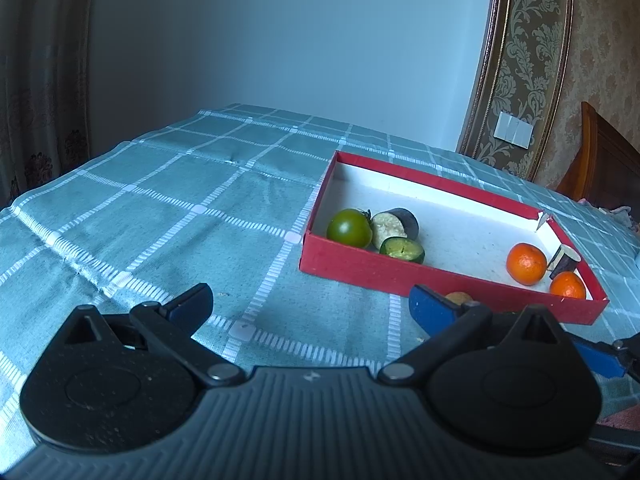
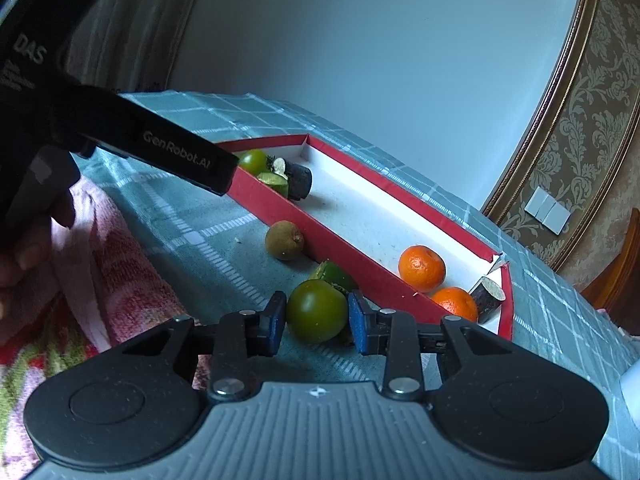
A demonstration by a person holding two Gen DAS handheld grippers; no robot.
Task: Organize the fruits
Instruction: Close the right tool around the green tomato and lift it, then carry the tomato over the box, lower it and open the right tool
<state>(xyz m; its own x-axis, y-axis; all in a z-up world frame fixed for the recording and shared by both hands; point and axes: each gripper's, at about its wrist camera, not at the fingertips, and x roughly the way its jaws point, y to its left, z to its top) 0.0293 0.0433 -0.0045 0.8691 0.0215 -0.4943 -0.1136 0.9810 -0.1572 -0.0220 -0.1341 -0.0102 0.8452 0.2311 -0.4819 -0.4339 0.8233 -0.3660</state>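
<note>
The right gripper is clenching a green tomato on the checked tablecloth, its blue pads pressing on both sides of the fruit, just outside the near wall of the red box. The left gripper is hovering over the cloth with its jaws standing wide apart and nothing between them. Two green tomatoes are showing in all: the gripped one, and a second lying in the far left corner of the box. Beside that second one are sitting a cut eggplant piece and a green cut piece, all three touching. At the other end of the box two oranges are lying close together, with a second eggplant piece against them. Outside the box one small brown fruit is resting on the cloth near the red wall, and another green cut piece is lying just behind the gripped tomato. A person's hand is holding the left gripper's handle.
</note>
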